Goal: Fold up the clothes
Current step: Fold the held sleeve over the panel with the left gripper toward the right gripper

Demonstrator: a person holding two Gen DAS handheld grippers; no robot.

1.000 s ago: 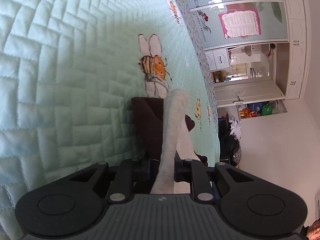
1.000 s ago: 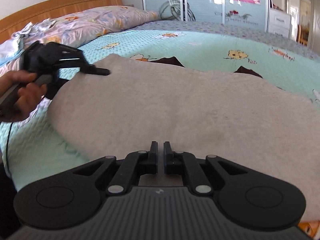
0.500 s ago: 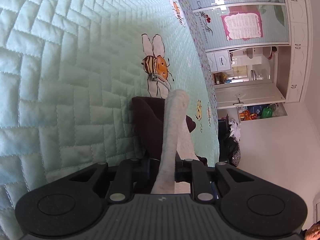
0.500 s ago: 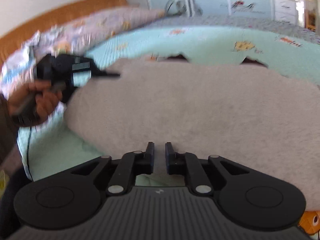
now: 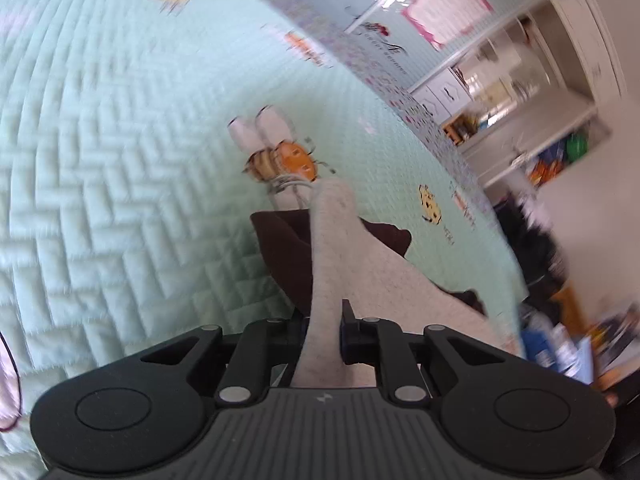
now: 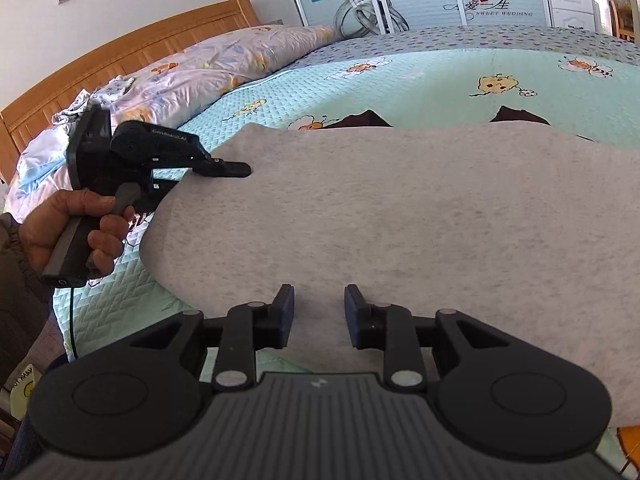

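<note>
The step in hand looks like the carrying of a fold: a grey garment (image 6: 400, 216) lies spread over the quilted bedspread (image 6: 420, 84), covering a dark brown layer (image 6: 360, 120) whose corners peek out at its far edge, and one side of the grey cloth is pinched for moving.

At the left of the right wrist view, the person's left hand (image 6: 68, 232) grips the handle of the left gripper (image 6: 234, 169), which reaches in roughly level from the pillow (image 6: 224, 60) side; its jaws are closed on the grey garment's left edge. The left wrist view confirms this: a ridge of grey cloth (image 5: 326, 280) rises between the closed fingers, with the dark brown layer (image 5: 288, 248) beneath it and a bee print (image 5: 284, 160) on the bedspread beyond. That view is tilted and blurred, so the gripper appears rolled.

Further right, the right gripper (image 6: 319, 308) hovers at the garment's near edge, pointing across the bed, its jaws standing wide apart with nothing between them.

The next move probably calls for the right gripper to take a fresh pinch on the near edge, so both sides can travel together; otherwise the left must draw its edge across alone, which risks a skewed crease or dragging the brown layer beneath
</note>
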